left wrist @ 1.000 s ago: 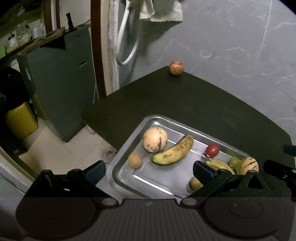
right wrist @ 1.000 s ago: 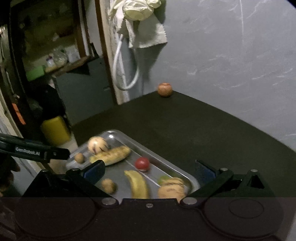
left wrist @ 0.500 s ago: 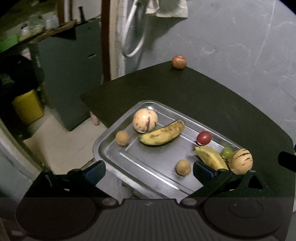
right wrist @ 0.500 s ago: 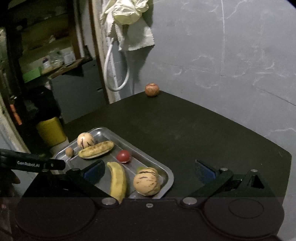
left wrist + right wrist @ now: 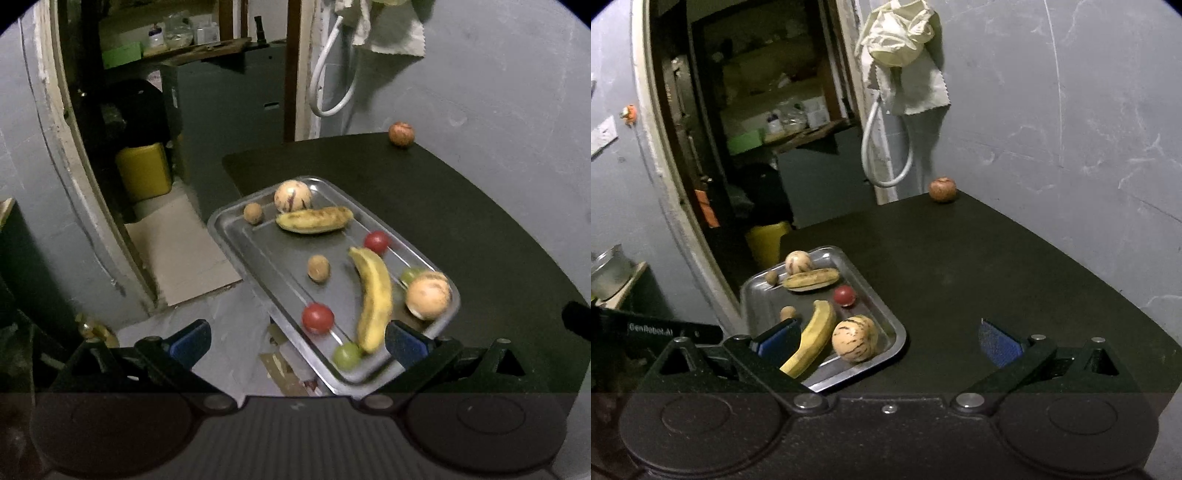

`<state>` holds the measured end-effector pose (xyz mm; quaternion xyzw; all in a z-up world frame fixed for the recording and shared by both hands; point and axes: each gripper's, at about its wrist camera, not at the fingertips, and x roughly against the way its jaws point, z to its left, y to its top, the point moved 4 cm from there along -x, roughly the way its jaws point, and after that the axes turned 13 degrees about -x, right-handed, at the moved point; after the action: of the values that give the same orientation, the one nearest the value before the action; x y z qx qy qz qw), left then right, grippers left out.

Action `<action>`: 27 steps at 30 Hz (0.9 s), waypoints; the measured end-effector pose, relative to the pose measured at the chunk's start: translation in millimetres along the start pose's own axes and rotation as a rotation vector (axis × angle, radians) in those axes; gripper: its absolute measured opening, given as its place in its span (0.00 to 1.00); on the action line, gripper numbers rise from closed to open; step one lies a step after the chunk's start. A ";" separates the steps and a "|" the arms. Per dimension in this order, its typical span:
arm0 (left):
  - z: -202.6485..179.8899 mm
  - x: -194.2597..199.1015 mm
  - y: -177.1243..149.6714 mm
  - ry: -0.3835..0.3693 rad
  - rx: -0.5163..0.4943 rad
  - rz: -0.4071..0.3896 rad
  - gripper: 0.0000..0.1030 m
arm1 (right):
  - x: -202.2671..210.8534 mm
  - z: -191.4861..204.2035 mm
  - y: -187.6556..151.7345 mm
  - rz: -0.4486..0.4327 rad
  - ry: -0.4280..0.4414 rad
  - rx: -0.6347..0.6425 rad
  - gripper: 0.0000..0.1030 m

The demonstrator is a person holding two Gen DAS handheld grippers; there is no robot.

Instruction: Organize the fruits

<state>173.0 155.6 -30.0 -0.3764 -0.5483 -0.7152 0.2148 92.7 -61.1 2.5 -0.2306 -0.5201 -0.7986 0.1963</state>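
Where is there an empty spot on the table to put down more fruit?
The dark tabletop lies bare between the silver metal tray and the lone reddish apple at the far corner by the grey wall. Inside the tray, a small gap sits left of the yellow banana, around the small brown fruit. Its near end is crowded.

Glossy metal tray (image 5: 236, 236) on matt dark table (image 5: 461, 221).

- The left gripper (image 5: 297, 341) is held with its jaws spread wide; nothing is gripped between the blue pads (image 5: 190, 341).
- The right gripper (image 5: 888, 339) is likewise held wide open and empty, its blue pads (image 5: 999, 343) well apart.
- Both grippers are angled forward and downward.
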 end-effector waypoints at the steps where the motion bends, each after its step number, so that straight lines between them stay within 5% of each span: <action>1: -4.0 5.0 -2.1 0.007 -0.004 -0.003 0.99 | 3.4 -1.0 0.0 0.000 0.010 0.004 0.99; 18: -10.3 4.3 -27.8 -0.050 0.040 -0.001 0.99 | 15.2 -0.8 -12.6 0.011 -0.062 0.037 0.99; 27: -28.0 6.6 -28.9 0.012 0.089 0.024 0.99 | 2.3 -19.3 -2.5 0.060 0.010 0.070 0.99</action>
<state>139.6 138.7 -46.1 -0.3689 -0.5737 -0.6896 0.2433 86.3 -78.1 -4.8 -0.2351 -0.5396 -0.7748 0.2307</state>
